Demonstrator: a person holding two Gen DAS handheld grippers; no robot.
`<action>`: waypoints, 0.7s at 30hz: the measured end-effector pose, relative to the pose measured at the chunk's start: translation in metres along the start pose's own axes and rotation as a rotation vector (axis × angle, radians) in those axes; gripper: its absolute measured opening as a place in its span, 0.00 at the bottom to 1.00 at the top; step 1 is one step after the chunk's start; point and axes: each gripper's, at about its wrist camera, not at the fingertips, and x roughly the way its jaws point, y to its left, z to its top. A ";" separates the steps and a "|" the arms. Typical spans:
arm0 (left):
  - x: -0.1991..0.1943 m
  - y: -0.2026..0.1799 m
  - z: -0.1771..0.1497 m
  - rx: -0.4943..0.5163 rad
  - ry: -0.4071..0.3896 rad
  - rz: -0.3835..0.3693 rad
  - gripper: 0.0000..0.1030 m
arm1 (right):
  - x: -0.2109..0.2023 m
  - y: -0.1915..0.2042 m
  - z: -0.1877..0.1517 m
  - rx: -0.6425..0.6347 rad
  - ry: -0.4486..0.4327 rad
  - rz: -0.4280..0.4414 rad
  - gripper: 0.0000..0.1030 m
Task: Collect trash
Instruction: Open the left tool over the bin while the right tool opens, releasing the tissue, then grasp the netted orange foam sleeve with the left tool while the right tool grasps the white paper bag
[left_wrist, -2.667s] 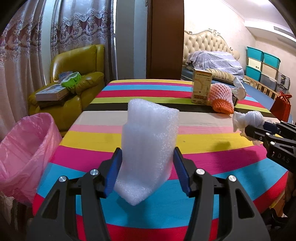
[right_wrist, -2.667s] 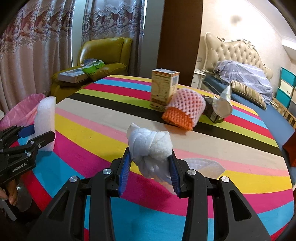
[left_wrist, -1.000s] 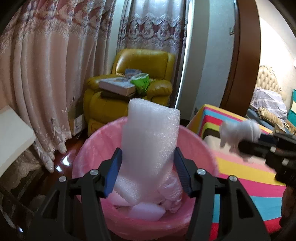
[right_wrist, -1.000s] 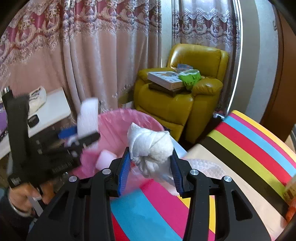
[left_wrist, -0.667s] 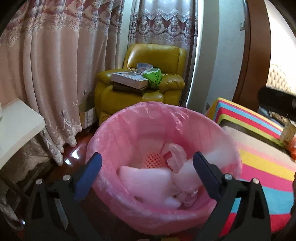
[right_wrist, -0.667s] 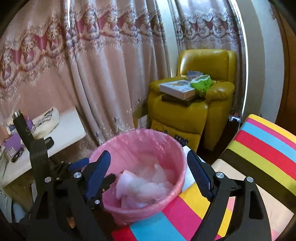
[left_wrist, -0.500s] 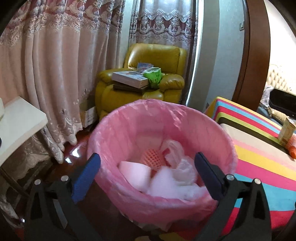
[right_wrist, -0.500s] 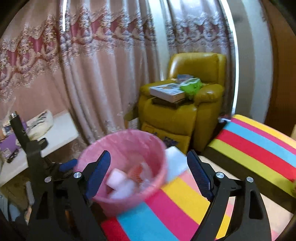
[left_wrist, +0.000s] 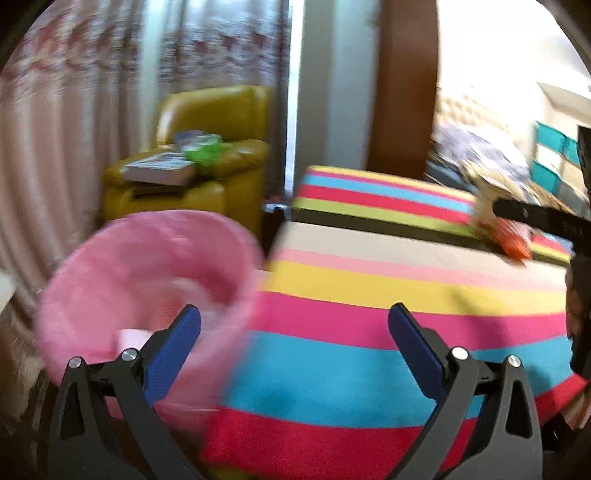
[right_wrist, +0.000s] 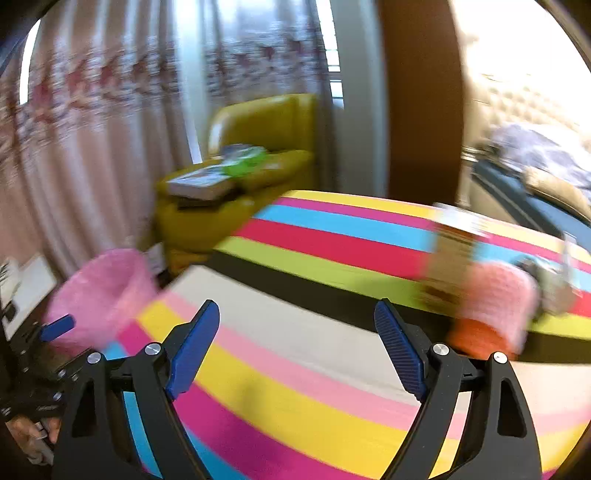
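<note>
Judging by looks, the foam fruit net (right_wrist: 495, 299) at two o'clock is light, soft; pinch its middle. Left gripper (left_wrist: 293, 328) and right gripper (right_wrist: 295, 325) gape wide, empty.

1. The bin (left_wrist: 147, 273) left of the tool is pink.
2. The tablecloth (right_wrist: 332, 369) under the tool has stripes: red, blue, pink, yellow, cream, black and green.
3. The finger pads (right_wrist: 192, 345) are blue on black arms.
4. The chair (left_wrist: 221, 147) far ahead is yellow.
5. The foam net (right_wrist: 491, 314) to the right is pink and orange.
6. The curtain (right_wrist: 92, 129) is pink with a lace pattern.
</note>
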 end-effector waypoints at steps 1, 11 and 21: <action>0.006 -0.017 0.002 0.023 0.015 -0.033 0.95 | -0.003 -0.014 -0.003 0.013 0.000 -0.028 0.79; 0.060 -0.161 0.033 0.181 0.087 -0.237 0.95 | -0.036 -0.163 -0.020 0.171 -0.025 -0.289 0.79; 0.117 -0.275 0.062 0.176 0.166 -0.347 0.95 | 0.003 -0.240 0.013 0.270 -0.017 -0.353 0.79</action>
